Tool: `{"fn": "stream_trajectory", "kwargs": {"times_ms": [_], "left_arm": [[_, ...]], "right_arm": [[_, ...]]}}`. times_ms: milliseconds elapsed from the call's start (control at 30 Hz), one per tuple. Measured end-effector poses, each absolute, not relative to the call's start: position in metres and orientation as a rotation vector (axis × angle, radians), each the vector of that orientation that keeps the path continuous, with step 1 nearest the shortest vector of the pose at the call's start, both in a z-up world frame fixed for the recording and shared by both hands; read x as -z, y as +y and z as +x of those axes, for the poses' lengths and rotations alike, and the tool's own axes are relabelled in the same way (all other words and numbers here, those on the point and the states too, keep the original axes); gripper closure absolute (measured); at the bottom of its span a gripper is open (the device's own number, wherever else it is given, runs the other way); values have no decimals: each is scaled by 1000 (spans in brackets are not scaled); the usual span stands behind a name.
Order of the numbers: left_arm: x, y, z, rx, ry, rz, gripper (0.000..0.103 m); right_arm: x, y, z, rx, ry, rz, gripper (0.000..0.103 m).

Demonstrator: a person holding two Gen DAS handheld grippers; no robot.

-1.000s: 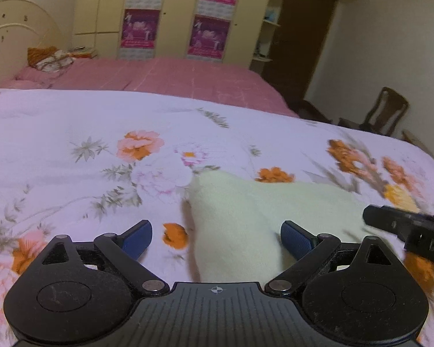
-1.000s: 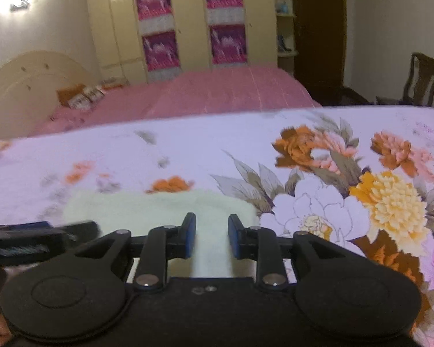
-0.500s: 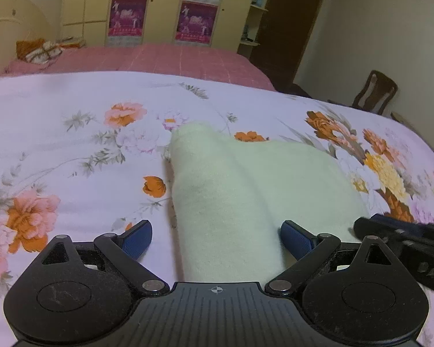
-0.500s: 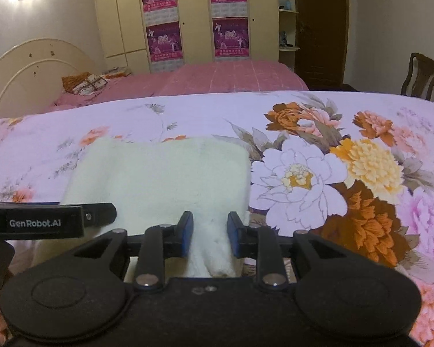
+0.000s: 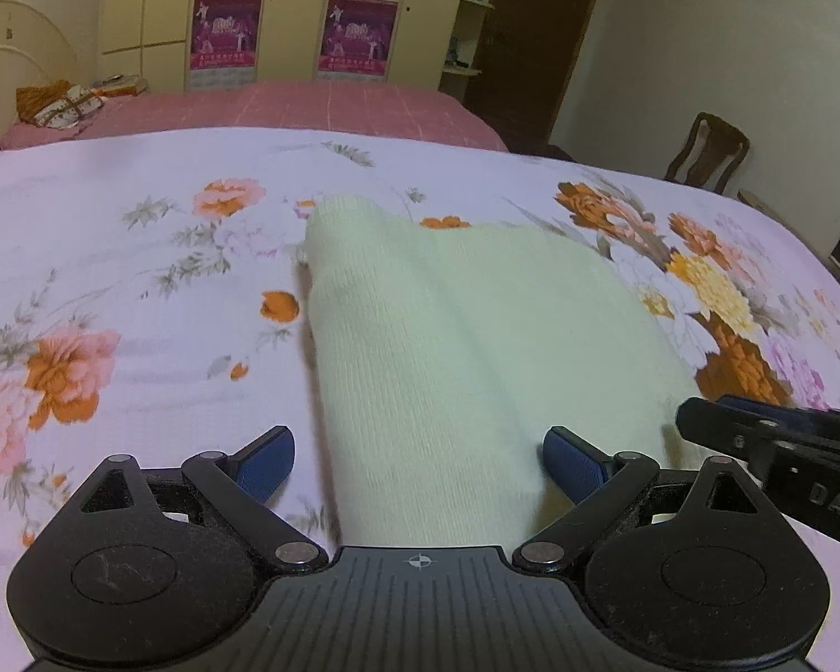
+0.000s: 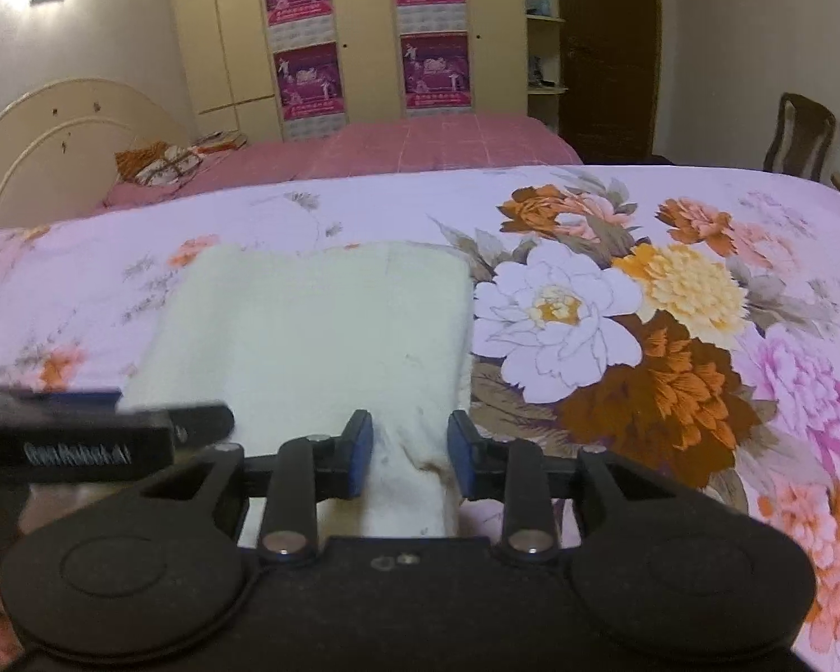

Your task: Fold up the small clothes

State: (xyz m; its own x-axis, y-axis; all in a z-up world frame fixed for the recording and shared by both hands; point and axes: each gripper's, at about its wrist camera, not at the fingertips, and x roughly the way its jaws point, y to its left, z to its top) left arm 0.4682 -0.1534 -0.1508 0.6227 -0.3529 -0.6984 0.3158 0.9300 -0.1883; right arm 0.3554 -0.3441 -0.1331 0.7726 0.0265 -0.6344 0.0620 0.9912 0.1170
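A cream knit garment (image 5: pixel 465 336) lies flat on the floral bedsheet (image 5: pixel 112 280), its near end reaching under both grippers. My left gripper (image 5: pixel 420 465) stands wide open over that near edge, the cloth between its blue pads but apart from them. In the right wrist view the garment (image 6: pixel 319 325) spreads ahead, and a bunched near corner sits between the pads of my right gripper (image 6: pixel 409 448), whose jaws are opening and loosening off it. Each gripper shows in the other's view: the right gripper (image 5: pixel 767 437) at the right edge, the left gripper (image 6: pixel 140 425) at the left.
The sheet (image 6: pixel 644 364) stretches wide on both sides of the garment. Behind it is a pink-covered bed (image 5: pixel 308 112) with a pile of cloth (image 5: pixel 61 103) by a cream headboard (image 6: pixel 56 134). A wardrobe with posters (image 6: pixel 431 56) and a wooden chair (image 5: pixel 705 151) stand beyond.
Both grippers have drawn back toward the near edge, so much more of the garment shows ahead of them. The right jaws have widened slightly around the cloth corner.
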Motion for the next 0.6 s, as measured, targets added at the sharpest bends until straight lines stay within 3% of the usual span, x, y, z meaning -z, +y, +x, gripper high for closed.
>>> {"fn": "stream_trajectory", "kwargs": {"times_ms": [433,600], "left_arm": [[162,-157,430,395,818,39,8],[163,-158,426,382,803,77,0]], "right_arm": [[154,-335,324,58,820,112,68],[157,-332,323,84,815,120,67]]}}
